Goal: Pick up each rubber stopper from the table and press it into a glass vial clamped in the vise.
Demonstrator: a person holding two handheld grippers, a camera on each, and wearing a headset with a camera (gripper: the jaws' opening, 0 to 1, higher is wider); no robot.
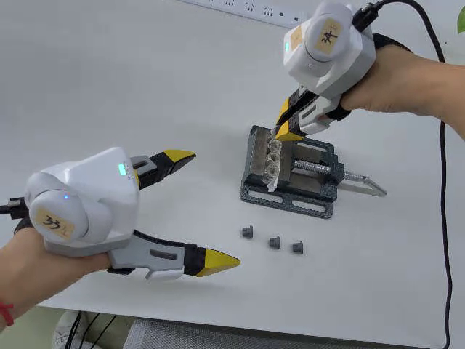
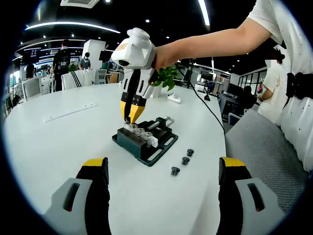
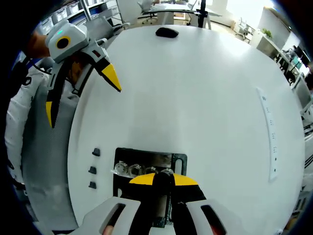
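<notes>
**Right jaws pinched at the vials, left jaws gaping over bare table**

You are holding the right gripper [image 3: 161, 180] with its yellow tips drawn almost together. Something dark is sitting in the narrow gap, but you cannot tell from these views whether it is a stopper. The tips are pointing down at the far end of the row of glass vials [image 1: 273, 154], right over the end vial (contact itself is not readable). The vials are standing side by side, clamped between the jaws of the vise [image 1: 320, 200], whose screw handle [image 1: 363, 185] is sticking out to your right.

You are carrying the left gripper [image 1: 200, 209] with its jaws spread wide and nothing between them. It is hovering over the white table [image 1: 109, 73] to the left of the vise, well apart from it, and aiming toward the vise.

Three rubber stoppers [image 1: 274, 242] are lying in a loose line on the table just on your side of the vise, each apart from the next. They are near the left gripper's lower tip but are not touching it.

A black cable [image 1: 442, 182] is running down the right edge of the table from your right hand.
</notes>
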